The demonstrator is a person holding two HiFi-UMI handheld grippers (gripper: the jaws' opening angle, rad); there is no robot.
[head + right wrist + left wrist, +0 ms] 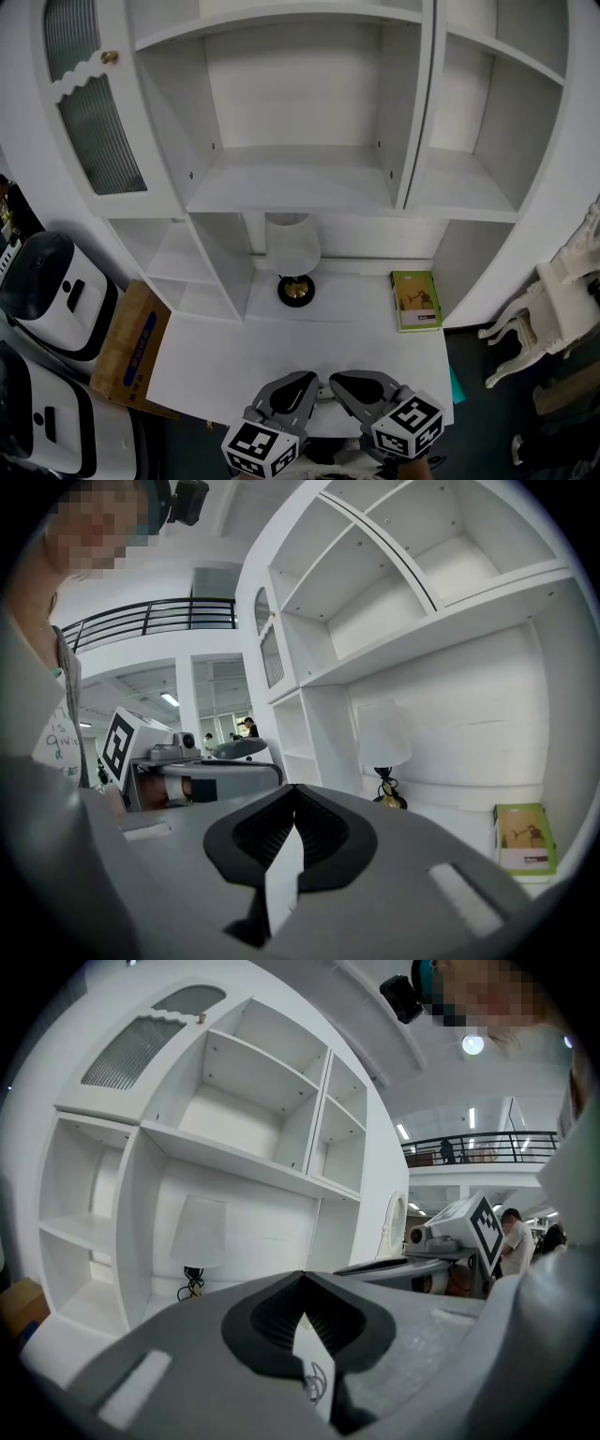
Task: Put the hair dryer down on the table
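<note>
No hair dryer shows in any view. In the head view my left gripper (292,384) and right gripper (361,382) hang side by side over the near edge of the white table (356,323), tips pointing towards the shelves. Both are shut, and I see nothing held in either. The left gripper view shows its jaws (300,1279) meeting at the tips, with the right gripper's marker cube (483,1227) off to the side. The right gripper view shows the same closed jaws (295,789), with the left gripper's cube (120,744) at its left.
A white-shaded lamp (294,253) on a dark base stands at the table's back, and a green book (415,300) lies at the back right. White shelving (291,187) rises behind. A cardboard box (131,342) and black-and-white machines (52,291) sit left; a white chair (553,300) stands right.
</note>
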